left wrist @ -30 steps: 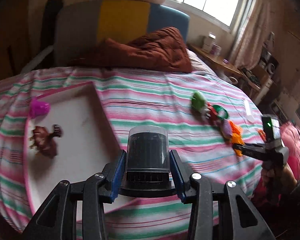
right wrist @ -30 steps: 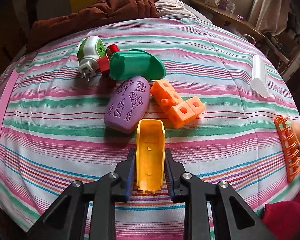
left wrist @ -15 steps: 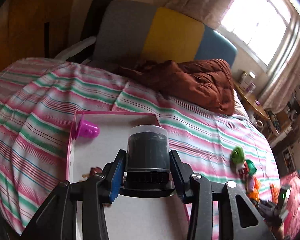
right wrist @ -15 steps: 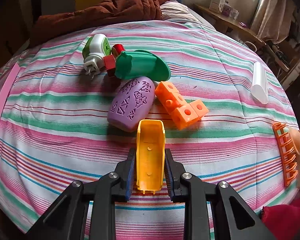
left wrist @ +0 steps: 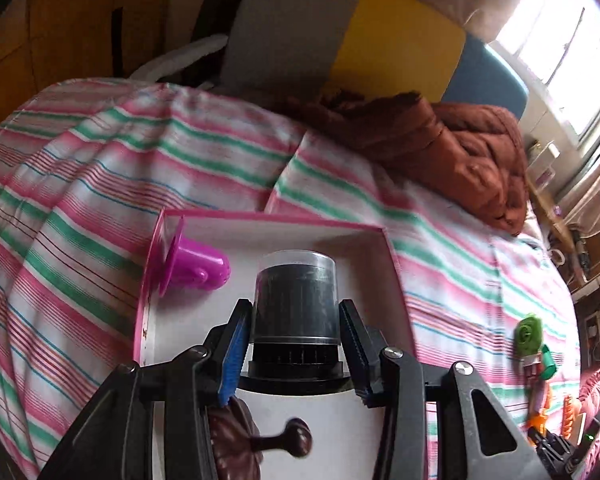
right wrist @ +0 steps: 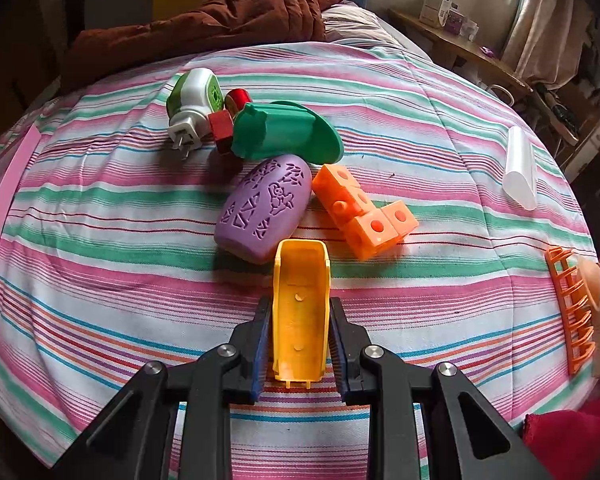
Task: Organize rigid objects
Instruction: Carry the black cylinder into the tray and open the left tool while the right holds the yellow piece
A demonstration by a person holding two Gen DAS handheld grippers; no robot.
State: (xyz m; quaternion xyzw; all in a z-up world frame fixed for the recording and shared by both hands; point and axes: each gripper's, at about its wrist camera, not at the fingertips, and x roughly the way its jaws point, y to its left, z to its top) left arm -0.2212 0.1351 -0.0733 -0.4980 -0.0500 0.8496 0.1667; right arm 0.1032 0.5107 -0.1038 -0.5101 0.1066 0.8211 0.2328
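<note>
My left gripper (left wrist: pixel 294 316) is shut on a black cylinder with a clear top (left wrist: pixel 296 300), held over the far half of a white tray with a pink rim (left wrist: pixel 268 218). A magenta cup (left wrist: pixel 196 270) lies on its side in the tray's far left corner. A brown figure (left wrist: pixel 256 444) lies in the tray just below my fingers. My right gripper (right wrist: pixel 300 312) is shut on a yellow open-topped toy piece (right wrist: pixel 300 304) above the striped bedspread (right wrist: pixel 100 240). Just beyond it lie a purple oval shell (right wrist: pixel 266 206) and joined orange cubes (right wrist: pixel 364 212).
Farther back on the bed sit a green boat-shaped piece (right wrist: pixel 284 132), a red block (right wrist: pixel 220 128) and a green and white plug (right wrist: pixel 192 112). A white tube (right wrist: pixel 520 168) and an orange ladder (right wrist: pixel 572 312) lie at the right. A brown blanket (left wrist: pixel 452 148) lies by the headboard.
The left gripper has carried the black cylinder leftward from beside the tray to over it, rolling as it went. The right gripper has kept still with the yellow piece.
</note>
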